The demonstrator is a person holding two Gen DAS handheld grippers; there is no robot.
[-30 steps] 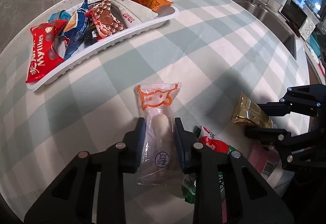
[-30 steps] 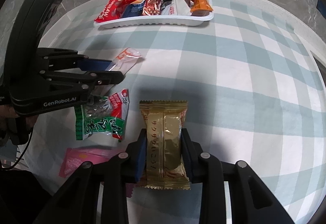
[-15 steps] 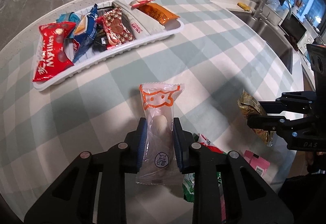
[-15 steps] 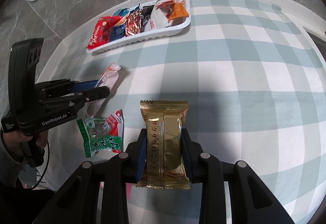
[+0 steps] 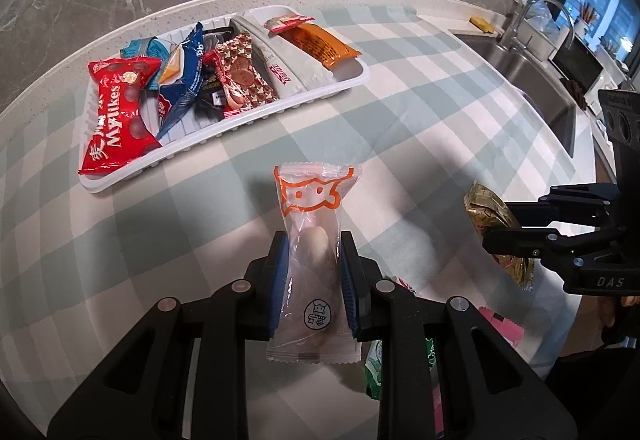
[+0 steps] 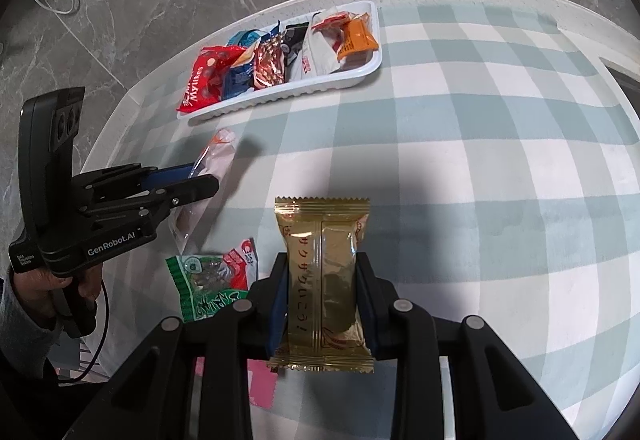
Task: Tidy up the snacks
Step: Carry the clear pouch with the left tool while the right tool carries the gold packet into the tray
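Holding two snacks at once rn. My left gripper (image 5: 312, 276) is clamped on a clear packet (image 5: 314, 260) w/ an orange cat face printed near the top; both blue pads press its sides and it sticks up past the fingertips, lifted off the desk (image 5: 420, 112). My right gripper (image 6: 322, 300) is squeezed onto a gold wrapper (image 6: 322, 276) the same way, long side upright btw the pads, also up in the air judging by its shadow on the checked cloth.

White tray (image 6: 360, 74) sits near the far edge of the desk, well apart from both grippers. It's already got a red Mylikes bag (image 5: 118, 116) at its left end, then blue, star-patterned and white packs, and an orange bar (image 5: 320, 46) at the right end.

Leftovers on the cloth near me: a green-and-red packet (image 6: 212, 282) just beside the right gripper, plus a pink pack (image 6: 260, 380) mostly hidden under it. Sink (image 5: 532, 72) off to the right.
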